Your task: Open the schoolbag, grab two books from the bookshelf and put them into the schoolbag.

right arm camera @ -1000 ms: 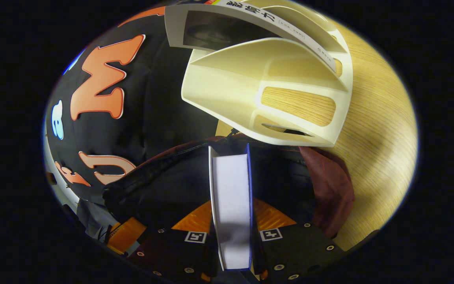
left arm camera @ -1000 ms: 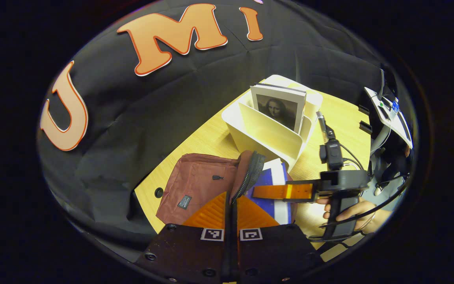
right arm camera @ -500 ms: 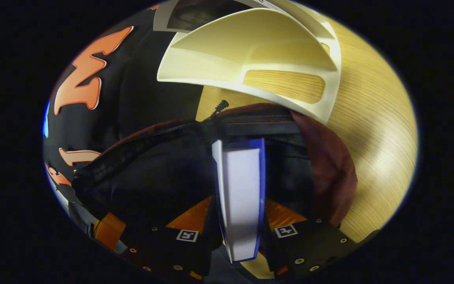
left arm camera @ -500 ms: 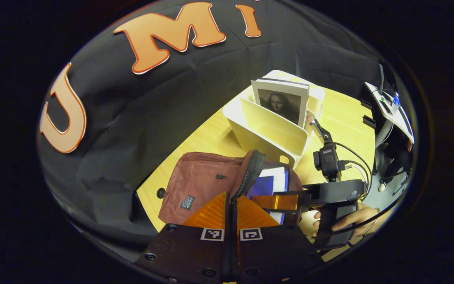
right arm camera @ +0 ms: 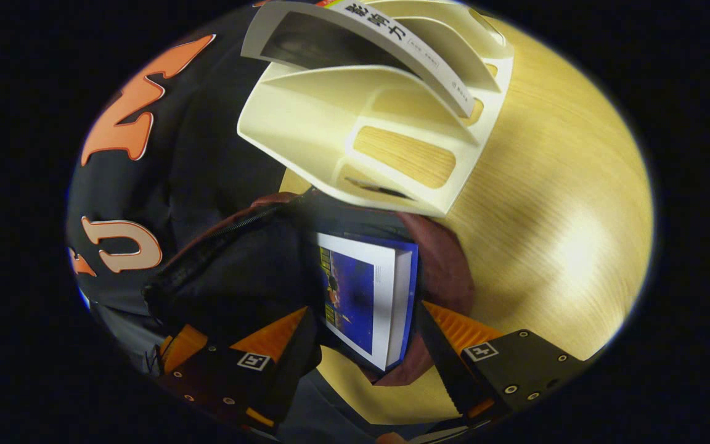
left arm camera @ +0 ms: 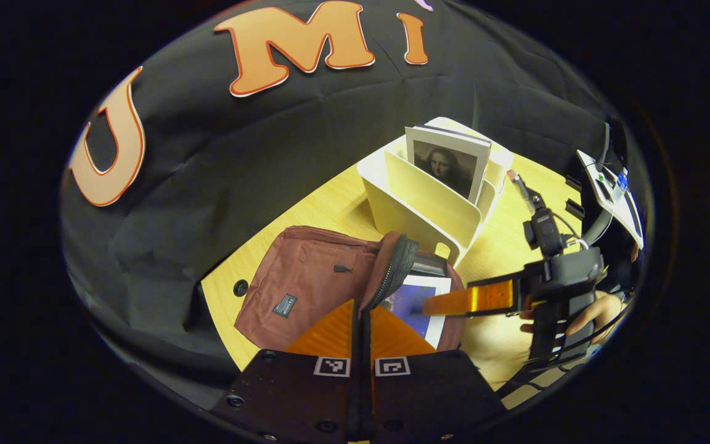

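Maroon schoolbag is lying on the table, its flap pinched up by the closed left tongs so the blue book can rest inside; right tongs are standing spread, empty. Second book is waiting in the bookshelf.

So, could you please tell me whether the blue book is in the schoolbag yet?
Partly in. The blue book lies in the open mouth of the schoolbag, its near end still sticking out; the right gripper is open around it.
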Demonstrator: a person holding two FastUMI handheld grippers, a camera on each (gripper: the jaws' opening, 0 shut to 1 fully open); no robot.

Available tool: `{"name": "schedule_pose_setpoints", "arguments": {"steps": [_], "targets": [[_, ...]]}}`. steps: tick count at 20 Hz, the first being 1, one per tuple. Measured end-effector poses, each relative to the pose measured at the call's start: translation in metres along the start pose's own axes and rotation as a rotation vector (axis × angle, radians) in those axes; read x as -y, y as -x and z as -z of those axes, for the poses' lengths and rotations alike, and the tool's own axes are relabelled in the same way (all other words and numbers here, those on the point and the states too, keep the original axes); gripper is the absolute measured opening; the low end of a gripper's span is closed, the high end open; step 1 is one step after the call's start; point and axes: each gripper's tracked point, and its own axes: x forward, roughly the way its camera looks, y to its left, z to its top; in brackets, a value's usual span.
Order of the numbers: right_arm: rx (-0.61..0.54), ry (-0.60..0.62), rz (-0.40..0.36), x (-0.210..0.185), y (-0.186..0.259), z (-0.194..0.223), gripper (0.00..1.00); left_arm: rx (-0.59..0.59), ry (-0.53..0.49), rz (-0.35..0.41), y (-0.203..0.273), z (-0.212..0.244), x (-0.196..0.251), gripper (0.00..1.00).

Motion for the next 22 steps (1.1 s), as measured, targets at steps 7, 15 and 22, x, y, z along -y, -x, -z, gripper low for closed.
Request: {"name": "schedule_pose_setpoints", "arguments": {"steps": [7,15,22], "targets": [[0.072,0.307,0.126,0.024,0.076,-0.046,0.98,0.008,0.007,0.005,-0.001,0.003,0.003,0.01],[0.098,0.717,0.342,0.024,0.161,-0.12,0.98,0.003,0.005,0.013,-0.006,0.003,0.0,0.01],[0.054,0.932,0.406,-0.041,0.18,-0.187,0.98,-0.007,0.019,0.02,-0.01,0.008,-0.001,0.01]]}}
